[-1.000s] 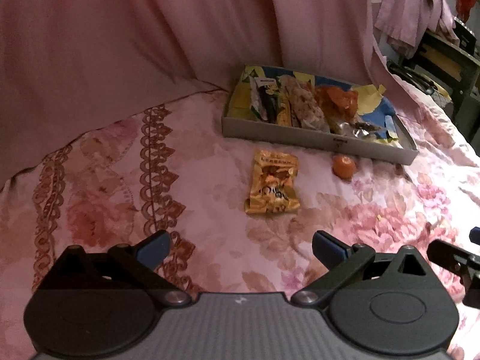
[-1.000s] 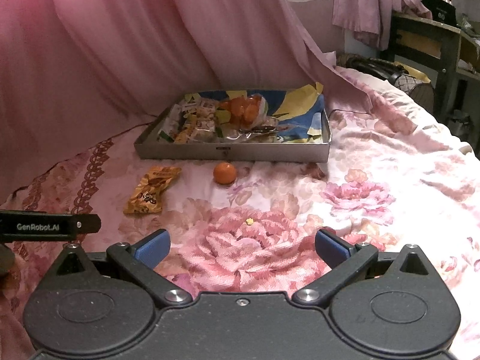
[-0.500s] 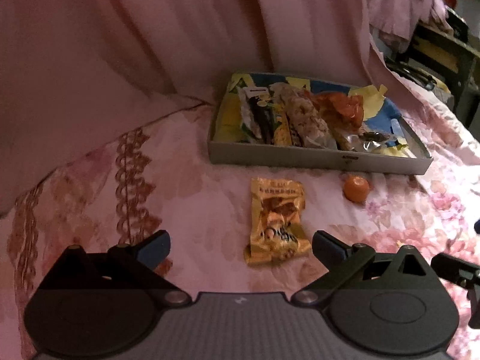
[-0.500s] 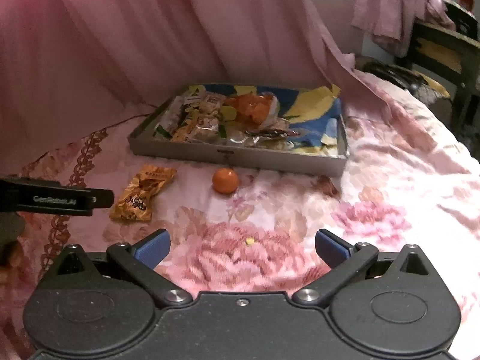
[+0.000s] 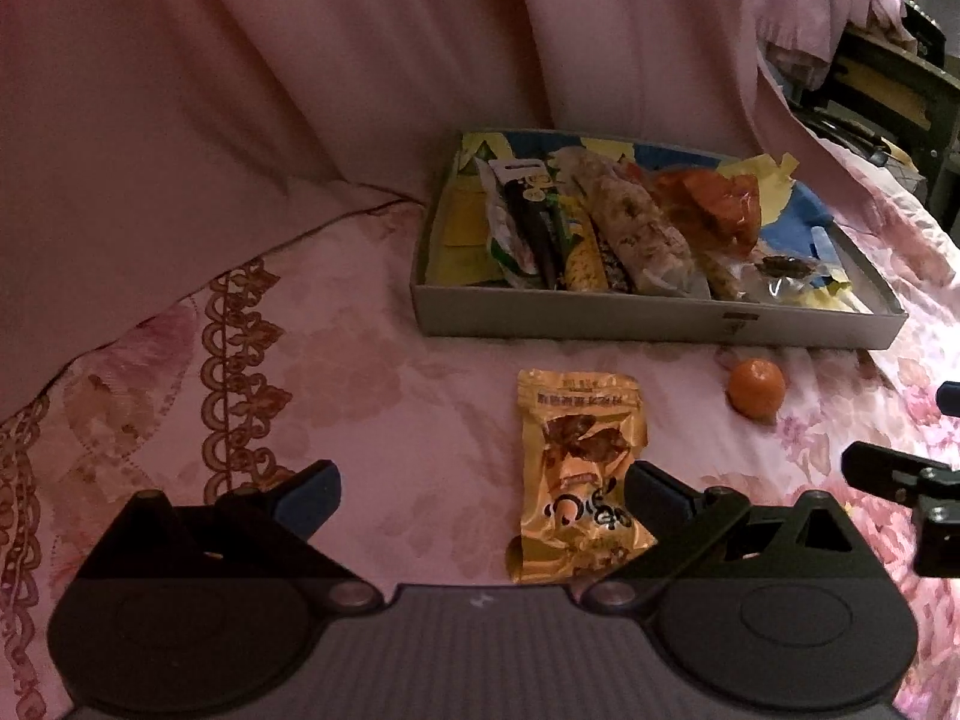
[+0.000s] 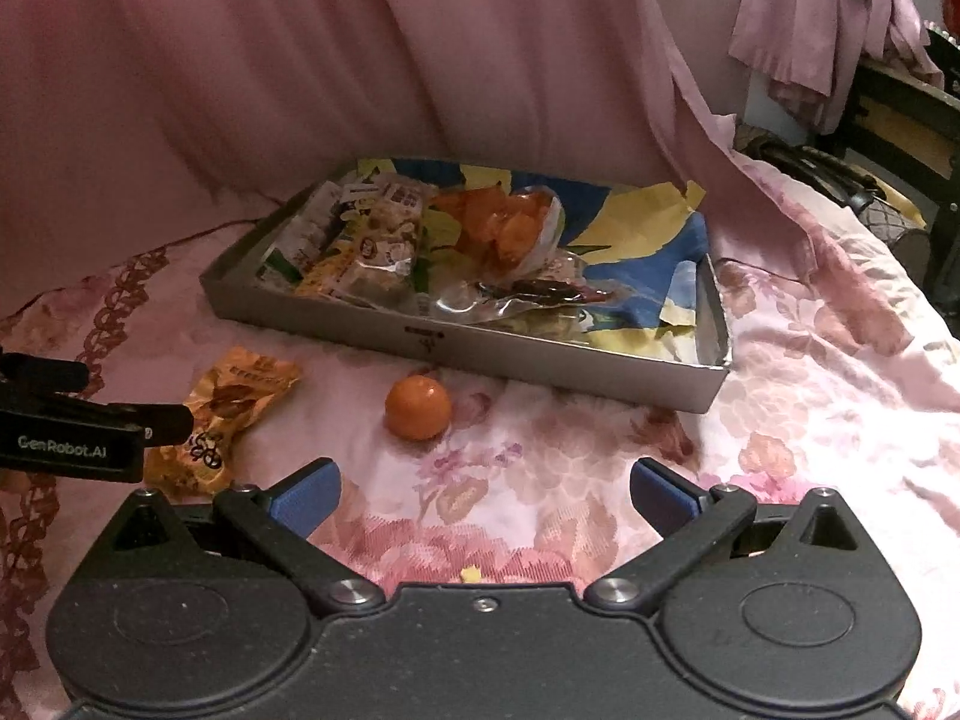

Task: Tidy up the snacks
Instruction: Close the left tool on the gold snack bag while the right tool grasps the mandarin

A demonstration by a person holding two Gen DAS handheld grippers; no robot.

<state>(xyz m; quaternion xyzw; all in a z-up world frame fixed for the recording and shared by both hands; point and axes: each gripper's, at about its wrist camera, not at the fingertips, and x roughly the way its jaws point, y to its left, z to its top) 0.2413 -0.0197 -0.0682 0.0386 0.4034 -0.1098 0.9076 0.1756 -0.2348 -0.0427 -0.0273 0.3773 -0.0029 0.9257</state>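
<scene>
With both sets of jaws spread wide and empty, the left gripper (image 5: pixel 480 495) should shift right to straddle the flat orange packet (image 5: pixel 581 471) on the bed (just near of the tray (image 5: pixel 660 321)), pinching its crinkly edge, not its middle.

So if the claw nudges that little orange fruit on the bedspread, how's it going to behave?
The orange fruit looks round and lies loose on the soft bedspread, so a nudge will probably roll it, perhaps against the tray just behind. The cloth's wrinkles may slow it. Its smooth curved skin might slip between narrow pads, so a centred grip seems wiser.
</scene>
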